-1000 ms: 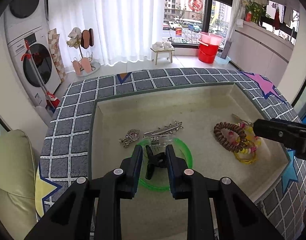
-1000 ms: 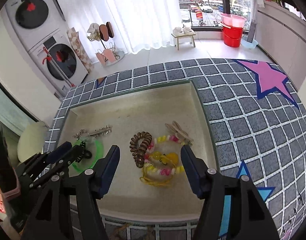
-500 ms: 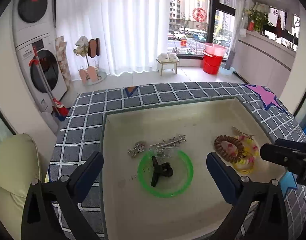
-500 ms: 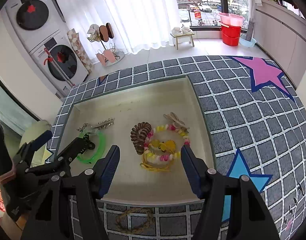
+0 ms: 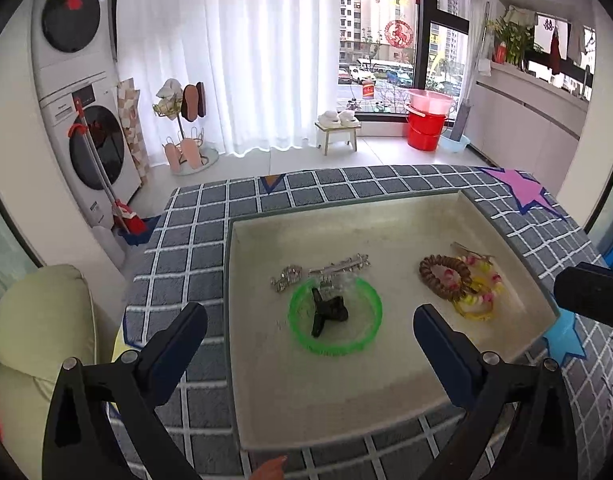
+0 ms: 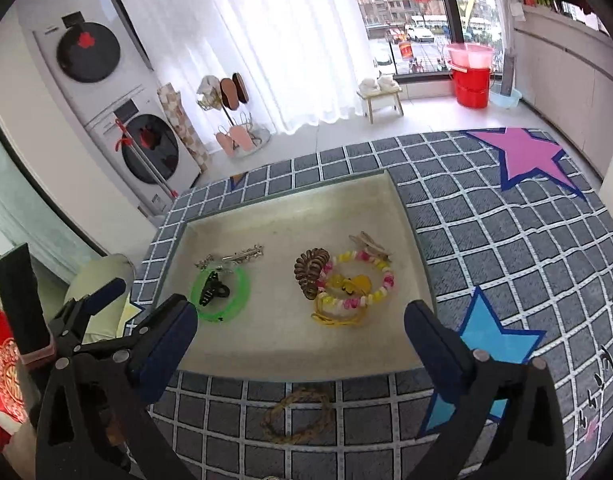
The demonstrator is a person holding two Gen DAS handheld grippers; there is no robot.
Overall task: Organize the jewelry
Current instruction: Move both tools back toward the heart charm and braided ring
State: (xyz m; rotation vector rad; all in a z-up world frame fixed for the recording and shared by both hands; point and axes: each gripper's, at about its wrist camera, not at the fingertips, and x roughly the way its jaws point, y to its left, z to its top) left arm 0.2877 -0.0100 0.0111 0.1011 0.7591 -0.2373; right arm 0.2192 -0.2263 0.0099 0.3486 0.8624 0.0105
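Note:
A beige tray point(image 5: 346, 408) point(image 6: 282, 352) lies on a grey checked mat. In it a black claw clip point(image 5: 326, 314) point(image 6: 212, 292) lies inside a green bangle point(image 5: 334, 346) point(image 6: 222, 312). Silver hair clips point(image 5: 338, 266) point(image 6: 234, 258) lie just behind. To the right are a brown spiral hair tie point(image 5: 444, 278) point(image 6: 310, 270), a beaded bracelet point(image 6: 362, 276) and yellow pieces point(image 5: 476, 304). My left gripper point(image 5: 310, 344) is open and empty above the tray's near side. My right gripper point(image 6: 300, 330) is open and empty above the tray's front edge.
A brown rope bracelet point(image 6: 296, 416) lies on the mat point(image 6: 506, 248) in front of the tray. A cream cushion point(image 5: 38, 328) is at the left. Washing machines point(image 5: 86, 136), a shoe rack and a red bucket point(image 5: 426, 128) stand on the floor beyond.
My left gripper opened, let go of the black claw clip inside the green bangle, and pulled back and up. My right gripper pulled back a little, still open.

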